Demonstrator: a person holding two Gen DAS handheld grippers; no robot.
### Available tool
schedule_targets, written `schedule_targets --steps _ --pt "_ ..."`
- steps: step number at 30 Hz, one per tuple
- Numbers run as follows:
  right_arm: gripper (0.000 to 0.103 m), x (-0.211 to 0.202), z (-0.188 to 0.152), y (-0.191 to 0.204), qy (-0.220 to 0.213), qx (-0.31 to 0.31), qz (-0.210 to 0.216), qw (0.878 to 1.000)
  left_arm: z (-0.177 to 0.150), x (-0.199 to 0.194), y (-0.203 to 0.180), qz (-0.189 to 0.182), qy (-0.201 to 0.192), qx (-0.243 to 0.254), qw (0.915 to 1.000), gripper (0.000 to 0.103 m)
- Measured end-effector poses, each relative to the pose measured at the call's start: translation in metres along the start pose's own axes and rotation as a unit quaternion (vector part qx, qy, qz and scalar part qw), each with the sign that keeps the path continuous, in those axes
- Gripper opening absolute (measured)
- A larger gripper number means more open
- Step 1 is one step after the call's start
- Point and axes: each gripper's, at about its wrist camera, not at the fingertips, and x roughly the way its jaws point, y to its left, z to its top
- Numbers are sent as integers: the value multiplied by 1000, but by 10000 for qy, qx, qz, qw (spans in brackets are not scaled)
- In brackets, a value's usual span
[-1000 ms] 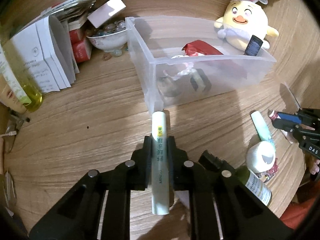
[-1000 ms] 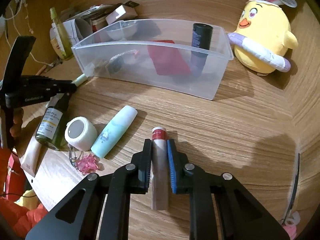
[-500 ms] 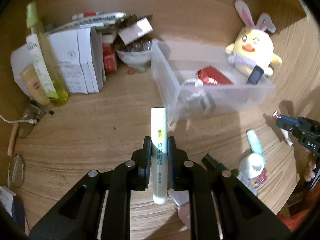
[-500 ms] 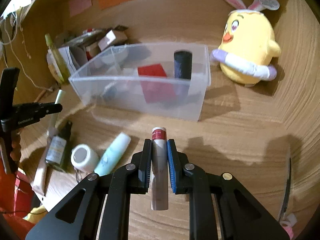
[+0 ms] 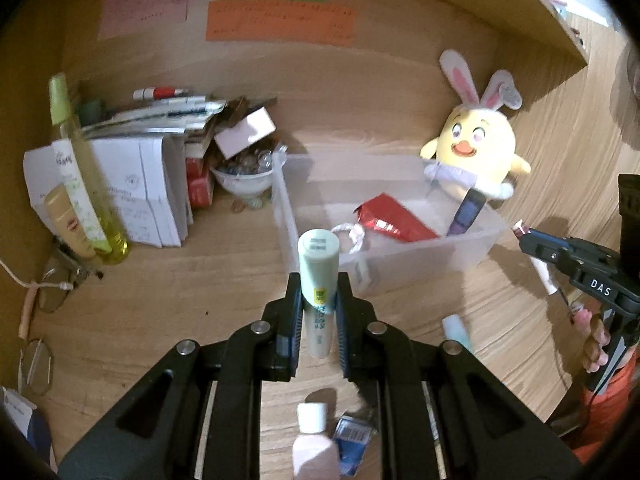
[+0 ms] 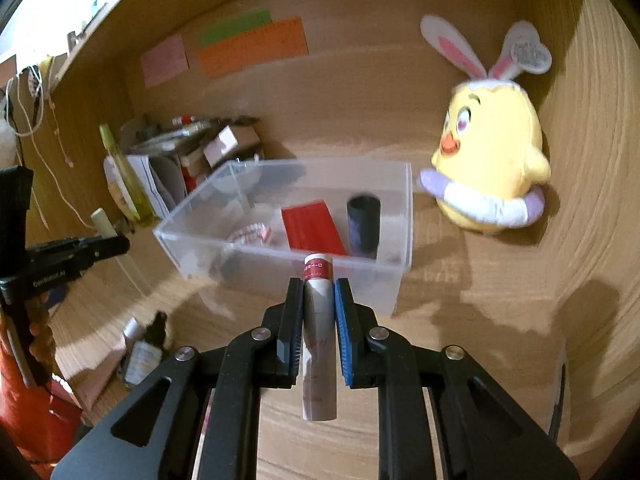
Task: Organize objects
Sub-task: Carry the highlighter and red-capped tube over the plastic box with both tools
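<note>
Fingers of the left gripper (image 5: pixel 318 314) clench a green tube (image 5: pixel 319 280); the right gripper (image 6: pixel 318 320) clenches a red-capped tube (image 6: pixel 319 332), both above the table before the bin (image 6: pixel 404 240). Releasing early could bounce either off the rim.

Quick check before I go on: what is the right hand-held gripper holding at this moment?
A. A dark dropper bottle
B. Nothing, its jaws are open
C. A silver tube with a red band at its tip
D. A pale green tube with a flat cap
C: in the right wrist view the right hand-held gripper is clamped on the silver tube, red band at its tip, in front of the clear bin.
</note>
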Motion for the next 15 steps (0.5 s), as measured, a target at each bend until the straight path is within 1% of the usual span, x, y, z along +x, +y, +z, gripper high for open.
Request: schedule_targets --steps 4,15 --pt "14 -3 13 2 -198 -43 28 9998 10 -4 -4 -79 -141 -25 9999 15" --pt "14 -1 46 7 -497 -149 70 9986 36 -10 -15 -218 -465 -7 9987 15"
